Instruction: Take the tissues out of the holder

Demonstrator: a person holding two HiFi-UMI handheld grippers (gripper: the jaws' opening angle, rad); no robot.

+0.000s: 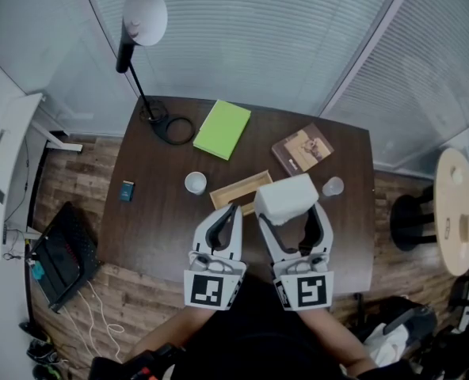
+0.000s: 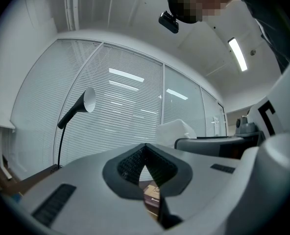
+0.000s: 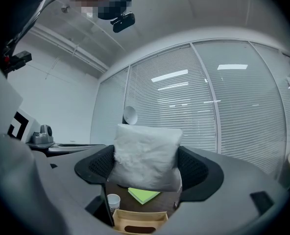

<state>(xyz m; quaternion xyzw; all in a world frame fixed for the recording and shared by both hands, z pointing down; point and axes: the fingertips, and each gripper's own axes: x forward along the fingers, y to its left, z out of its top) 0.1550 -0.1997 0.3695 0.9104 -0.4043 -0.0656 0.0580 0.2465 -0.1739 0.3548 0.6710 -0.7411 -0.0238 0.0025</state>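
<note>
- While your forearms [image 1: 167, 335] reach forward side by side from the bottom of the head view, both grippers point away from you over the near half of the dark counter [image 1: 151, 228].
- Your right gripper [image 1: 288, 216] is clamped on the white tissue pack [image 1: 286, 198]. In the right gripper view [image 3: 147, 168] its dark pads [image 3: 98, 166] press in on the pack's [image 3: 146, 153] two sides, with the jaws held wide by its bulk.
- Your left gripper [image 1: 234, 210] sits just left of the right one, its fingertips drawn together to a point with nothing between them. The left gripper view [image 2: 146, 161] shows only a thin slit below where the tips meet.
- Seen from your head, the pack's long axis runs across the jaws, left to right, with its right end tilted slightly away from you.
- It hangs clear of the counter, above the right end of the wooden holder [image 1: 236, 189].
- That holder lies flat between a white cup [image 1: 195, 182] and a clear cup [image 1: 333, 186], its long axis running from near left to far right. In the right gripper view its open top [image 3: 137, 220] shows no tissues inside.
- Farther back, the brown book [image 1: 302, 148] carries cover print too small to read. The green notebook [image 1: 223, 128] looks plain, and the small blue box [image 1: 127, 190] shows no legible label.
</note>
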